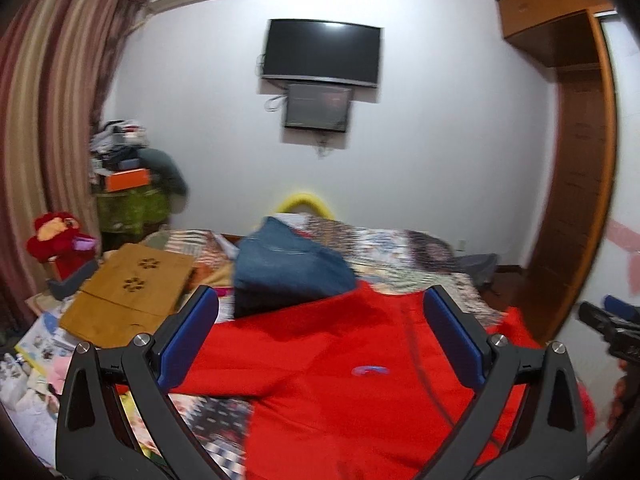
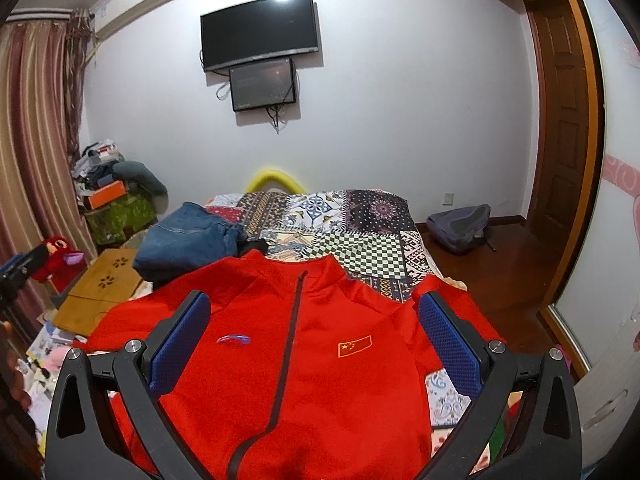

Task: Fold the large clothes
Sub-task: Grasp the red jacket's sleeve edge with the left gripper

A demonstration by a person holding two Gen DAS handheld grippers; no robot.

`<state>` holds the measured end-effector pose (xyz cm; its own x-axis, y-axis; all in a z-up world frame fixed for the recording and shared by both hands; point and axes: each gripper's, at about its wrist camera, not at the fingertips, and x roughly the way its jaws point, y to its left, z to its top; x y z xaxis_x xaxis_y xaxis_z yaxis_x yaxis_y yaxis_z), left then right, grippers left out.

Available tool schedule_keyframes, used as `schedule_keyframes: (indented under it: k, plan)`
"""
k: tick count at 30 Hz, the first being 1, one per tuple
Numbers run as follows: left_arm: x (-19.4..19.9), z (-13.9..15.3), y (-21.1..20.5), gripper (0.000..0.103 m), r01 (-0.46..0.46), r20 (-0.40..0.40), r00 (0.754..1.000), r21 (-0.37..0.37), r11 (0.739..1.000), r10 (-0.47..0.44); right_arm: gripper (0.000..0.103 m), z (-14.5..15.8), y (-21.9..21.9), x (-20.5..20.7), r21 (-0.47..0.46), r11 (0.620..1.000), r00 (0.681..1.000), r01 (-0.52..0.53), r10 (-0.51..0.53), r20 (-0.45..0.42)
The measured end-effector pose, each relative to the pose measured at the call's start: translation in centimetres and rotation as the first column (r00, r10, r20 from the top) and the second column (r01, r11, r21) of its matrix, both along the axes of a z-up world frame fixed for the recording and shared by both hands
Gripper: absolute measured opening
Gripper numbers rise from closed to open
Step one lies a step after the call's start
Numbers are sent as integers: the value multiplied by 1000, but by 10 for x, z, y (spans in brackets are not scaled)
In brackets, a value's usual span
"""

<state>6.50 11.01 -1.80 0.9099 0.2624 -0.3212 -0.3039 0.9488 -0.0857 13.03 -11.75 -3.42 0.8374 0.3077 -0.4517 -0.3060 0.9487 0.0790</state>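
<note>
Red jacket (image 2: 320, 360) is lying center frame on the bed (image 2: 360, 240), showing a flag patch (image 2: 355, 345) and blue logo (image 2: 234, 339); no readable text. Left claw (image 1: 320, 336) and right claw (image 2: 316, 340) are both hovering wide open, gripping nothing.

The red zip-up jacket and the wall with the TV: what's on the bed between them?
In the right wrist view, folded blue jeans and bare patchwork quilt lie between the red zip-up jacket and the wall.
</note>
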Motion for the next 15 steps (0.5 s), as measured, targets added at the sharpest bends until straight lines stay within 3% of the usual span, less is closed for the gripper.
schedule_keyframes:
  k: [5, 8, 12, 15]
  plan:
    - [25, -25, 40, 103, -112, -80, 990, 66, 992, 117, 103, -13, 4, 25, -43, 999, 999, 27, -28, -33]
    - [41, -50, 67, 103, -150, -155, 975, 67, 986, 159, 103, -20, 2, 35, -43, 998, 997, 38, -41, -71]
    - [52, -89, 114, 103, -193, -225, 959, -77, 978, 172, 103, -30, 4, 50, -44, 998, 990, 44, -49, -133]
    - [53, -120, 151, 103, -248, -258, 947, -212, 945, 190, 103, -35, 7, 60, -65, 997, 985, 44, -54, -164]
